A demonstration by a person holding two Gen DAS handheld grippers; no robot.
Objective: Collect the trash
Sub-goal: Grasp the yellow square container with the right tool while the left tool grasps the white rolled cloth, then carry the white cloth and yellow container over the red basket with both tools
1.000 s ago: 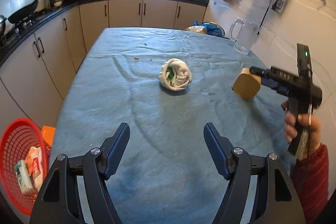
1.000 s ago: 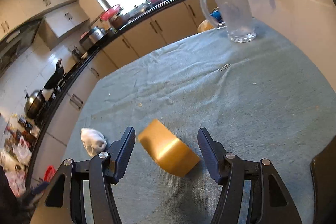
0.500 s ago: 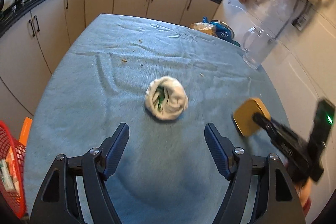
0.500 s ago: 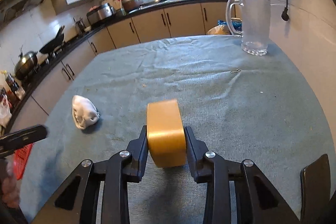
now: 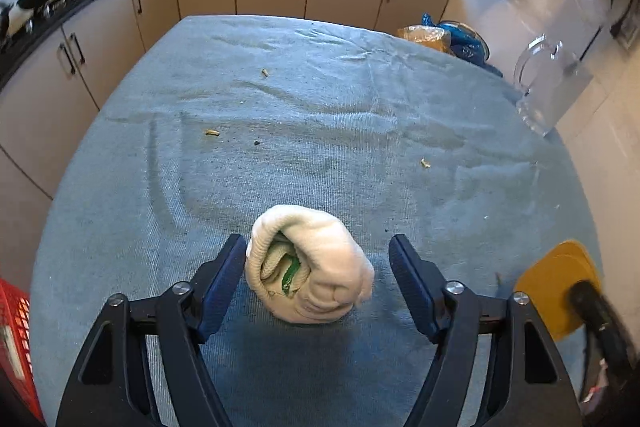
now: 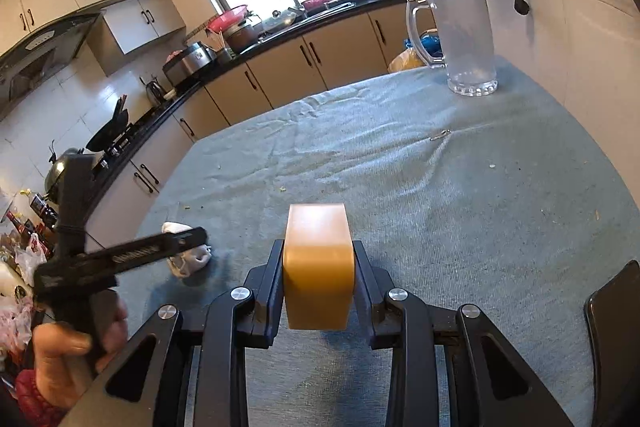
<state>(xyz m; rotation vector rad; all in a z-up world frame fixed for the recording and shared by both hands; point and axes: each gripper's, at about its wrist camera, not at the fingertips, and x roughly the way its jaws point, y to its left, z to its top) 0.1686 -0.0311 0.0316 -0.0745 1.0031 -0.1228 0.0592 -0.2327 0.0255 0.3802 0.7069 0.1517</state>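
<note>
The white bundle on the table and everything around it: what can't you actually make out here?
- White bundle, left wrist view: something green sits inside; the folds hide what it is.
- Red basket, left wrist view: cut off by the edge, contents unreadable.
- Crumbs on the cloth: too small to identify.
- Right hand-held gripper, left wrist view: blurred.

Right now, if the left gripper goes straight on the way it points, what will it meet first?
The white bundle. It already sits between the closing jaws of the left gripper; the left pad seems to touch it, the right one shows a gap. Under it, probably the cloth.
</note>
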